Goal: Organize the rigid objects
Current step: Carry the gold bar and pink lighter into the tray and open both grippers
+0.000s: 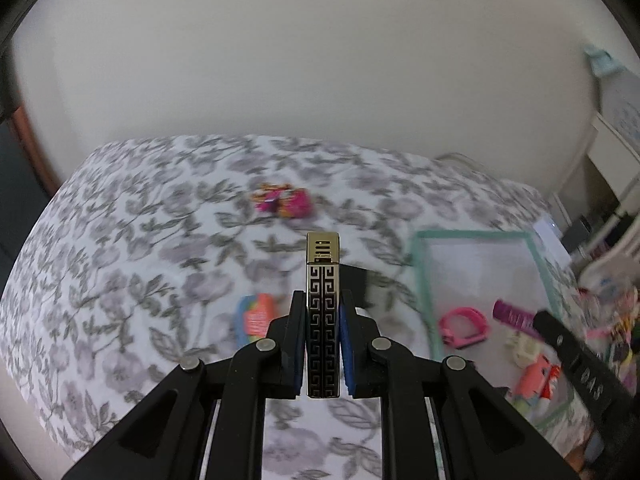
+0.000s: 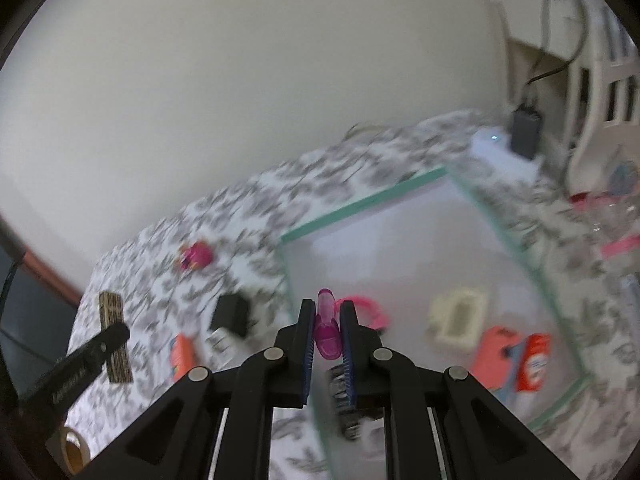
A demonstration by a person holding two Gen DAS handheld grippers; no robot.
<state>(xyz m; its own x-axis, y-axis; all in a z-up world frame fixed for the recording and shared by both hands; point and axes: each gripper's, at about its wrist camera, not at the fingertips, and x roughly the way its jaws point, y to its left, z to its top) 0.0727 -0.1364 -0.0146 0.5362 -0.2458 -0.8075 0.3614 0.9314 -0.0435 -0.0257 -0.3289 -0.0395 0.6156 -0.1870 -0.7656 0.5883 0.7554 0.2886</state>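
Two grippers are each carrying one thing above the bed. In the left wrist view, the left gripper (image 1: 323,320) is closed on a gold and black lighter (image 1: 323,308) with a key pattern, held upright at the lower centre of the frame. The pads press its two broad faces and the cap stands free above them, so I judge it can be set down without regripping.

In the right wrist view, the right gripper (image 2: 327,334) is clamped on a purple hair brush (image 2: 328,338). Its handle stands up between the pads and the dark bristles hang below, at the lower centre of the frame. It hovers over the near left corner of a clear tray (image 2: 360,200) with green rim, at the centre right of the frame.

The tray already holds a pink bracelet (image 2: 370,308), a cream frame-shaped piece (image 2: 460,318) and an orange packet (image 2: 516,358). Its far half looks free, so there is room to lower things past the rim.

Outside the tray, on the floral bedsheet (image 1: 120,240), a small orange packet (image 1: 258,314) lies near at the lower left of the left gripper. A black block (image 2: 230,314) lies beside the rim. Farther away, a pink toy (image 1: 282,200) lies well apart at the upper centre. These I judge are not yet sorted.
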